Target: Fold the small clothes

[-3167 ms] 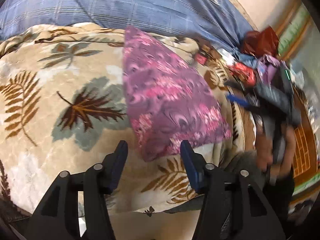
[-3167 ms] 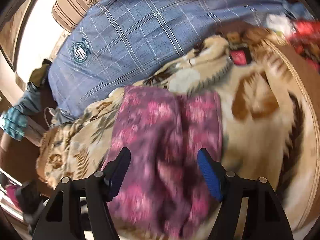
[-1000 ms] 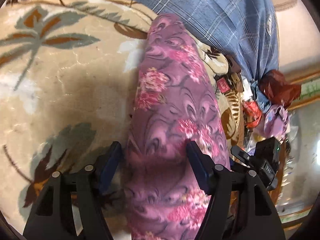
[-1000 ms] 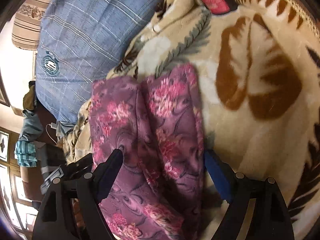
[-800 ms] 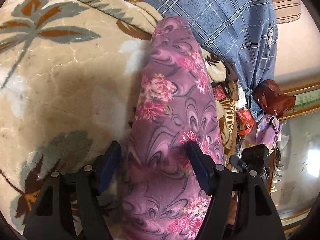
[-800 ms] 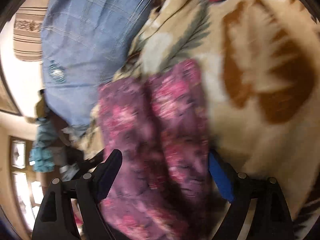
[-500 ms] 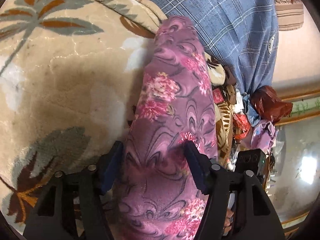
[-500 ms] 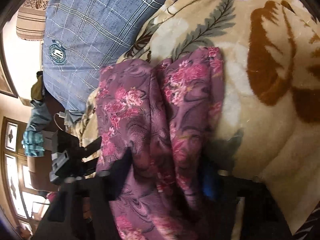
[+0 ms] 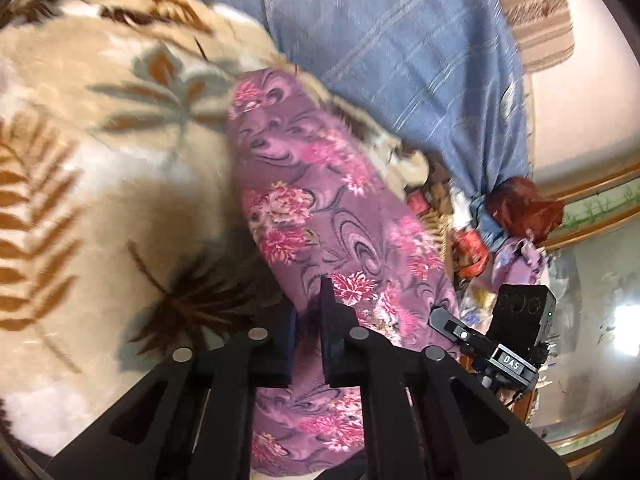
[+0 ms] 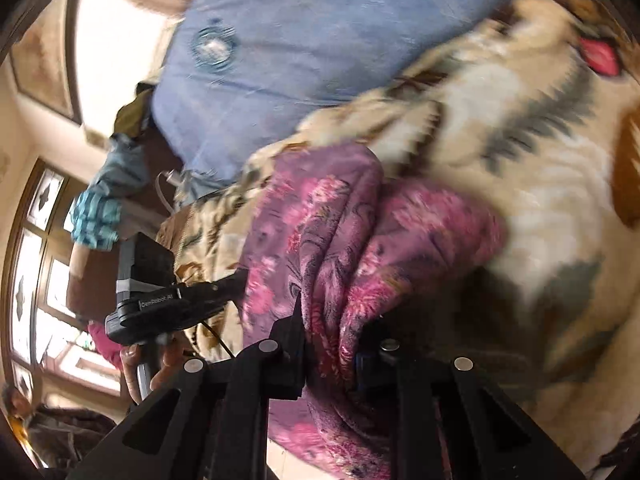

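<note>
Both my jaws have just been closing—my left gripper and my right gripper now each pinch the purple floral garment, near end raised off the leaf-print blanket—ready, I judge, to fold toward the blanket's far edge.

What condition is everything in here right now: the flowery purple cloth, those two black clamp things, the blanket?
Purple floral garment: bunched lengthwise, near end pinched by both grippers.
Left gripper: jaws just closed, shut on the garment.
Right gripper: jaws just closed, shut on a thick fold.
Leaf-print blanket: spread under the garment.
</note>
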A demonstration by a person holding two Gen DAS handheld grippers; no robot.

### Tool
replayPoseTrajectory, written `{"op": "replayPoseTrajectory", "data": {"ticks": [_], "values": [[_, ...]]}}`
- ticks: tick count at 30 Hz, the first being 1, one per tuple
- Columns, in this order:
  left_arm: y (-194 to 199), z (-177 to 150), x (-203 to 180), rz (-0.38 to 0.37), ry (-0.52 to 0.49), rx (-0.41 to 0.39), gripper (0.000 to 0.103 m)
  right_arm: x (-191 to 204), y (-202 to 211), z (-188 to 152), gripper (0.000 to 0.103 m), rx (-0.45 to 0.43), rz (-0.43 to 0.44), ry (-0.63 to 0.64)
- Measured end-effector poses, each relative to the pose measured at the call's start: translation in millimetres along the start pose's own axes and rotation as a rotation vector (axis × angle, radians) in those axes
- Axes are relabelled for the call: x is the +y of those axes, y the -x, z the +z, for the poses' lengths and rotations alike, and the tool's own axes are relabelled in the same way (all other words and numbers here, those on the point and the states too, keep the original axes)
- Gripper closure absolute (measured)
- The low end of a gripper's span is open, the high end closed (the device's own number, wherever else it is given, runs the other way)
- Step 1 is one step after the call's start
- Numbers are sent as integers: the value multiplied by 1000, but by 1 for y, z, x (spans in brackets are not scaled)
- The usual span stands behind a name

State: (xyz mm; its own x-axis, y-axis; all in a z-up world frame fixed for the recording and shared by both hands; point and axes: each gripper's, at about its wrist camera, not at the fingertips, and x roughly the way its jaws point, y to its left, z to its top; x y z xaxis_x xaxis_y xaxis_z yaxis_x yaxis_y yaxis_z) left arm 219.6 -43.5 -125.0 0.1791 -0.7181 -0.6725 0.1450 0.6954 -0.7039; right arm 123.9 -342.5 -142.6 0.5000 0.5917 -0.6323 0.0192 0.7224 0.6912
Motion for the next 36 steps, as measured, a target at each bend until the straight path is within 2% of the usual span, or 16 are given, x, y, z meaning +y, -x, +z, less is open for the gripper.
{"op": "replayPoseTrajectory", "data": {"ticks": [5, 8, 10, 11, 12, 13, 14, 15, 18, 21, 24, 28, 32, 33, 35, 36], "values": [[53, 17, 7, 7, -13, -107, 97, 54, -35, 19, 87, 26, 32, 72], [49, 33, 32, 29, 21, -81, 96, 64, -58, 26, 86, 52, 33, 75], [35, 41, 66, 34, 72, -43, 94, 52, -81, 24, 81, 116, 73, 34], [29, 42, 84, 42, 98, -41, 87, 43, -94, 23, 80, 143, 83, 11], [26, 39, 95, 45, 133, -52, 67, 29, -111, 19, 75, 157, 73, -15], [24, 34, 110, 43, 179, -64, 56, 19, -123, 16, 61, 169, 60, -30], [25, 31, 117, 31, 196, -69, 48, 10, -133, 13, 52, 185, 49, -48], [27, 28, 120, 9, 198, -69, 48, 2, -138, 9, 42, 192, 52, -66], [33, 17, 110, -13, 130, -80, 40, -6, -131, -1, 34, 179, 94, -64], [25, -3, 111, -8, 135, -38, 37, -8, -120, -5, 33, 188, 99, -65], [9, -27, 125, -93, 233, 34, 35, -15, -105, -14, 33, 190, 133, -112], [14, -53, 130, -143, 268, 0, 29, -23, -80, -41, 28, 148, 151, -143], [8, -77, 122, -155, 242, -5, 23, -23, -84, -75, 28, 163, 96, -100], [7, -77, 119, -144, 228, -12, 22, -20, -91, -78, 32, 177, 74, -79], [5, -76, 110, -112, 174, -29, 22, -11, -99, -77, 48, 166, 43, -31], [1, -76, 106, -106, 159, -20, 25, -7, -103, -77, 64, 168, 18, -14]]}}
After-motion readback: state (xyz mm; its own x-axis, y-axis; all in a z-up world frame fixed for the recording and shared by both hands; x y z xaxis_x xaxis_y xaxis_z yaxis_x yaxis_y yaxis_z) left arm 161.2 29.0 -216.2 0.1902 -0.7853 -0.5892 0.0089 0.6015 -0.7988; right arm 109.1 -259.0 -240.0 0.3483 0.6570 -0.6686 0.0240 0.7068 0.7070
